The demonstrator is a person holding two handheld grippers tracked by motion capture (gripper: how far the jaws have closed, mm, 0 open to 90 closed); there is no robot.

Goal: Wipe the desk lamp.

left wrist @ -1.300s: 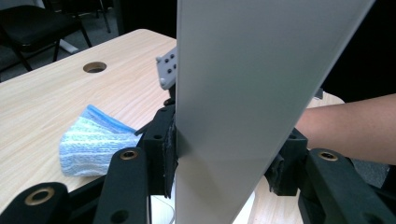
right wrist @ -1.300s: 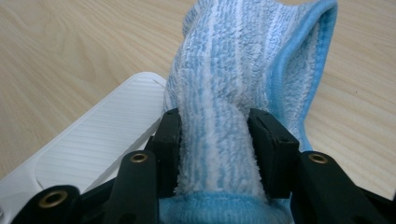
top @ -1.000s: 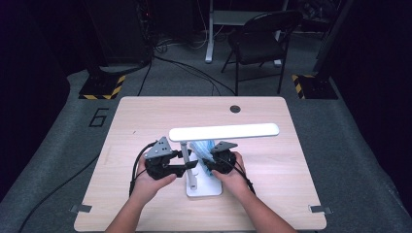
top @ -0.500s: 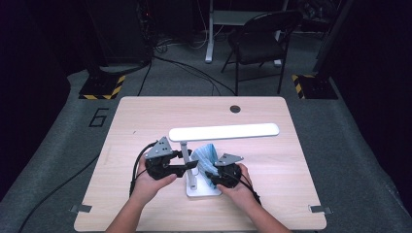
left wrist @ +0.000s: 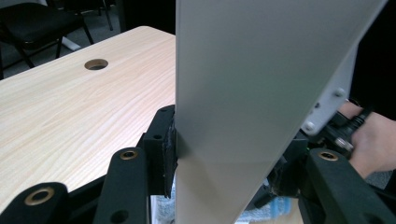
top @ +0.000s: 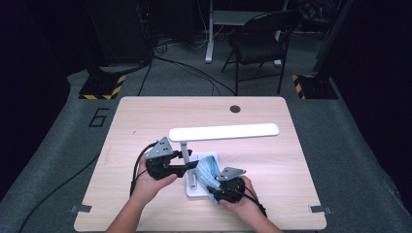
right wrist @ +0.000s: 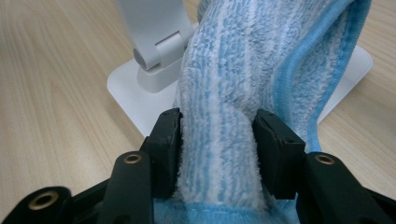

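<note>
The left gripper [top: 187, 166] clamps the desk lamp's [top: 224, 132] post; the right gripper [top: 214, 190], jaws just widening, grasps the blue cloth [right wrist: 243, 88] on the lamp's base [top: 197, 189]. If that loosening continues, the cloth could slip free mid-wipe.

One table [top: 145, 121] holds one white lamp [top: 223, 132] and one blue cloth [top: 206, 172]; two grippers, one chair [top: 260, 36].

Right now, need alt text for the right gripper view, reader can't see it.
Close-up of the right gripper with its black jaws clamped on a bunched blue-and-white striped cloth. Behind the cloth, a white lamp base with its hinge sits on the light wooden table.
</note>
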